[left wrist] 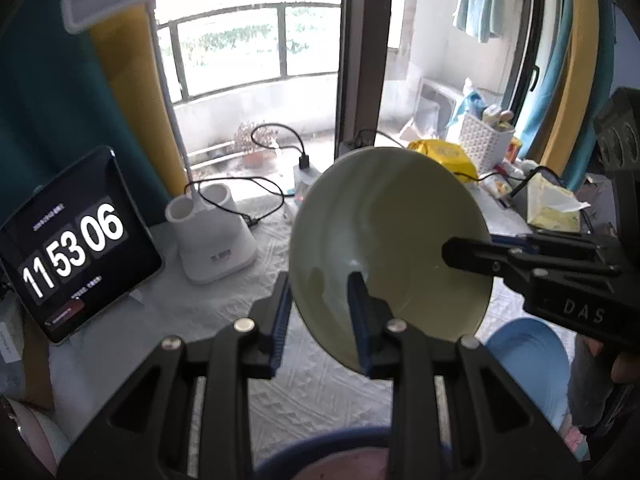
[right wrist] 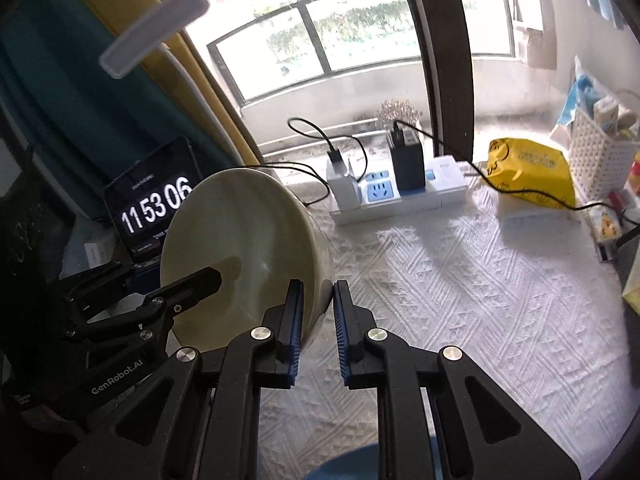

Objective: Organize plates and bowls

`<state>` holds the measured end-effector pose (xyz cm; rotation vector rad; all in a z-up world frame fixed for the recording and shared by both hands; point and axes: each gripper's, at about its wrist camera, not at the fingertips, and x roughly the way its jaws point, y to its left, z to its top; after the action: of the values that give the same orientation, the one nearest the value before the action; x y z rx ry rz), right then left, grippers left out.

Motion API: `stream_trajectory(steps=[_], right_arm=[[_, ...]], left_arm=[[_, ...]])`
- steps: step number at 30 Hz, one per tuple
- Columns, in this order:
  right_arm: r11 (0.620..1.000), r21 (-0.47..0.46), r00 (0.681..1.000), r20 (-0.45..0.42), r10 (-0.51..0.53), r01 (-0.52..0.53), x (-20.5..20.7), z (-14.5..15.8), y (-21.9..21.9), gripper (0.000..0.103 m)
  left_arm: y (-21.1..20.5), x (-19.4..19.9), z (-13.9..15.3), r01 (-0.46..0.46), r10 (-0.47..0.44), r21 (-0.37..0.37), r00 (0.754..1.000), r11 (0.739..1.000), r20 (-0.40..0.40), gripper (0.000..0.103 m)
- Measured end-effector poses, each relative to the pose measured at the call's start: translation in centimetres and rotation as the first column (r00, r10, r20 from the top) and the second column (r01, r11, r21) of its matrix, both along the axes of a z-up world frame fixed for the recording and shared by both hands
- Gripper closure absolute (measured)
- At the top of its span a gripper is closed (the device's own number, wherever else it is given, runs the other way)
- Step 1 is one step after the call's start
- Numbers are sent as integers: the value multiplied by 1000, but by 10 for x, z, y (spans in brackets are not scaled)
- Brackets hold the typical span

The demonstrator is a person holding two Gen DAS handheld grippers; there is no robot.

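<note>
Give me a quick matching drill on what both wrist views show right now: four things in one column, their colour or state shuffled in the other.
Things:
1. bowl
2. tablet clock
3. snack bag
4. power strip

States:
A. lying flat on the white cloth near the lattice basket, yellow
B. propped up at the left, dark screen with white digits
C. held tilted off the table, rim pinched by the left tool and the right tool
D. chargers plugged in, cables trailing off

Pairs: 1-C, 2-B, 3-A, 4-D
</note>
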<state>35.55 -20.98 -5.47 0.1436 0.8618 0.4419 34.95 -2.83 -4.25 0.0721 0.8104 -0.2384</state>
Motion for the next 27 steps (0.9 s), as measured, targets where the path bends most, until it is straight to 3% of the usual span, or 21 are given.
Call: stream_trajectory(steps=[10, 27], right_arm=[[1000, -14, 999, 52, 9, -8, -44, 28, 9, 87], [998, -19, 998, 1, 56, -56, -105, 17, 30, 86]], left_arm=[[7, -49, 24, 2, -2, -4, 998, 1000, 59, 74], [31, -118, 22, -41, 42, -20, 997, 999, 60, 74]])
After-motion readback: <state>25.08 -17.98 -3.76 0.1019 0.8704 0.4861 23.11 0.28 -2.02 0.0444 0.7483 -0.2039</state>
